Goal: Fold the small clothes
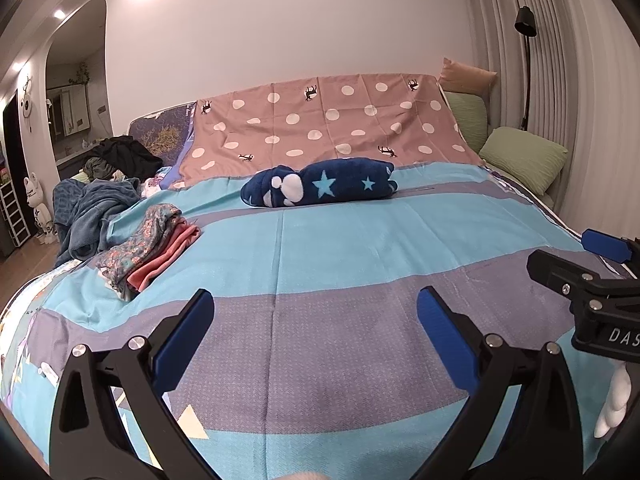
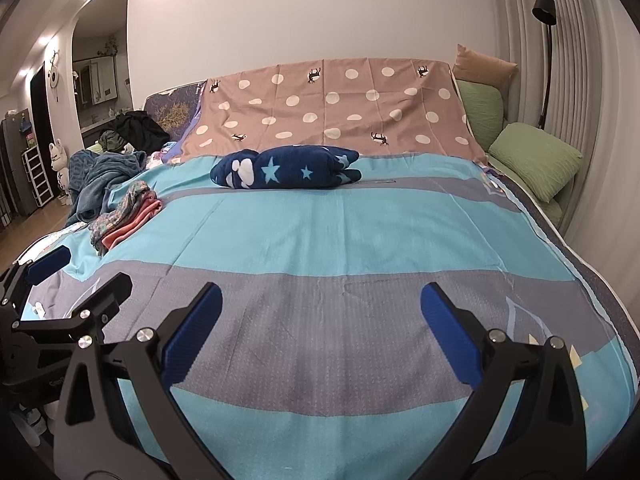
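Note:
A dark blue fleece garment with stars and white blobs [image 1: 320, 184] lies bunched at the far middle of the bed; it also shows in the right wrist view [image 2: 286, 170]. A stack of folded small clothes, floral on top of pink [image 1: 150, 246], sits at the left; it shows in the right wrist view too [image 2: 128, 218]. My left gripper [image 1: 316, 300] is open and empty above the grey band of the sheet. My right gripper [image 2: 322, 294] is open and empty, and shows at the right edge of the left wrist view [image 1: 592, 268].
The bed has a turquoise and grey sheet [image 1: 360, 240] and a pink polka-dot cloth [image 1: 332, 120] at the head. A heap of blue and dark clothes [image 1: 96, 204] lies at the far left. Green pillows [image 1: 524, 158] are at the right, by a black floor lamp [image 1: 526, 24].

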{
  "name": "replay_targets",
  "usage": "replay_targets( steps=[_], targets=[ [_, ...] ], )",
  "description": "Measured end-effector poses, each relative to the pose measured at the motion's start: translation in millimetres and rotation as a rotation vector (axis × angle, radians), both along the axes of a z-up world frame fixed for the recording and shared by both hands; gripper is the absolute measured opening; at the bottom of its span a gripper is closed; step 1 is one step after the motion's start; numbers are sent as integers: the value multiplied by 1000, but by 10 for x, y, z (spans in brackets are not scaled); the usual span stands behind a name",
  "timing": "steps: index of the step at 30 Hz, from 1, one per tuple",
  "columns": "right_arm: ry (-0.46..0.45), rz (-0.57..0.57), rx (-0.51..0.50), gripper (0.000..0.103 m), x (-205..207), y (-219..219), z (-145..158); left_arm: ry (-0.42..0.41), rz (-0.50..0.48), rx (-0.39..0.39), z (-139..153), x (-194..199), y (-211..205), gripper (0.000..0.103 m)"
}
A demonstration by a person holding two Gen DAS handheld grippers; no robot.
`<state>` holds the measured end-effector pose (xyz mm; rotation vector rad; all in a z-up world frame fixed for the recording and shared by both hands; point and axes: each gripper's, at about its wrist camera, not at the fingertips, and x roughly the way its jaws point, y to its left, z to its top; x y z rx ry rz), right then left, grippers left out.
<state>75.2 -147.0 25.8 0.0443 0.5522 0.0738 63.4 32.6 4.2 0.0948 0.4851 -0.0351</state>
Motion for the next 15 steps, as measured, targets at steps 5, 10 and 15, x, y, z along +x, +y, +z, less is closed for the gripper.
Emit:
replay_targets(
  steps=[5, 10, 15],
  targets=[
    [-9, -4, 2, 101, 1, -15, -3, 3, 10, -11, -1, -1, 15, 101],
    [-7, -9, 2, 101, 7, -15, -17, 11, 27, 1, -6, -7, 9, 102],
    [3, -5, -1, 101, 7, 11, -50, 12, 28, 12, -7, -14, -15, 102]
  ],
)
